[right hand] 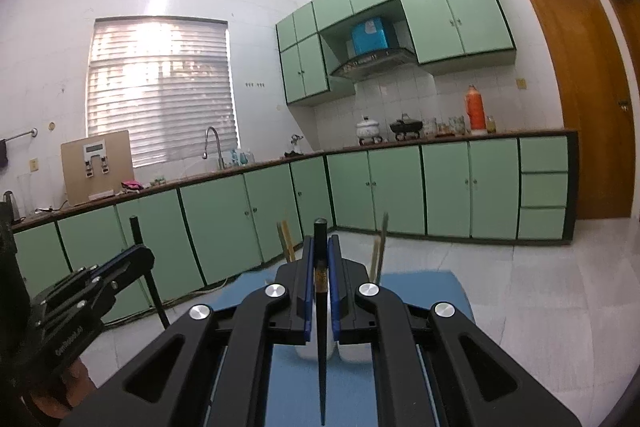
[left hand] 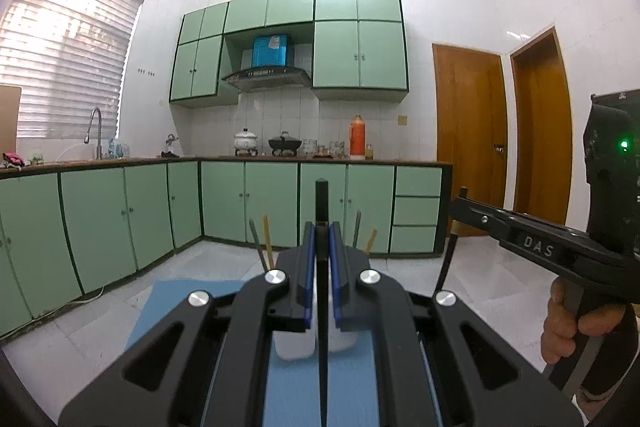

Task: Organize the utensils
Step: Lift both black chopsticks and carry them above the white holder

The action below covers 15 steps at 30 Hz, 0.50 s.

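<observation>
My left gripper (left hand: 321, 251) pinches 1 black chopstick (left hand: 321, 211) upright between its blue pads (left hand: 308, 275). My right gripper (right hand: 320, 259) likewise clamps a second black chopstick (right hand: 320, 247). Both hang over a white holder (left hand: 294, 345) standing on the blue mat (left hand: 176, 307), near its far edge; I count 4 more sticks (left hand: 267, 239) leaning in that holder. In the left view, the right gripper enters from the right edge.
</observation>
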### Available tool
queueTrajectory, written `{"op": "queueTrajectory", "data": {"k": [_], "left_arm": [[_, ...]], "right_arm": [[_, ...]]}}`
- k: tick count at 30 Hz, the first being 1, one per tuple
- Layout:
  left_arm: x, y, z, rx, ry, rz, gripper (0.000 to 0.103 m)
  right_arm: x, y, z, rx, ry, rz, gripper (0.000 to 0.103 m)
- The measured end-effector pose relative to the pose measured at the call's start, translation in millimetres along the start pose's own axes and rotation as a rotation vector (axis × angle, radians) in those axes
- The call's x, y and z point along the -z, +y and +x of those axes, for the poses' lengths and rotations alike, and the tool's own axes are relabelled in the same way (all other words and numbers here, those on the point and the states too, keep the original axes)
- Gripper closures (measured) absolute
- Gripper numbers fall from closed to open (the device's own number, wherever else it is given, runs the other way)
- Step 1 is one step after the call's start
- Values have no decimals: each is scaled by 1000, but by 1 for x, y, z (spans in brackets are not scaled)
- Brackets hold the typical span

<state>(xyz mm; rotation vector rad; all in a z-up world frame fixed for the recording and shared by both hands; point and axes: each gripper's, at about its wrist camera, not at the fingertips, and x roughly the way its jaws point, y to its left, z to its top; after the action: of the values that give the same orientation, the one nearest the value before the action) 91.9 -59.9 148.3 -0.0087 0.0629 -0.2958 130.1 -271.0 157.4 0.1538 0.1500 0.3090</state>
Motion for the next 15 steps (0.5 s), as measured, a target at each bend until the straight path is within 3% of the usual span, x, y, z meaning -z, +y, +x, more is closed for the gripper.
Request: {"op": "queueTrajectory", "data": {"k": [10, 15], "left_arm": [[-47, 11, 61, -10, -126, -36, 97], [-54, 13, 105, -45, -165, -22, 97]], "right_arm": [[-68, 9, 54, 23, -86, -65, 96], [-80, 4, 85, 45, -101, -73, 96]]}}
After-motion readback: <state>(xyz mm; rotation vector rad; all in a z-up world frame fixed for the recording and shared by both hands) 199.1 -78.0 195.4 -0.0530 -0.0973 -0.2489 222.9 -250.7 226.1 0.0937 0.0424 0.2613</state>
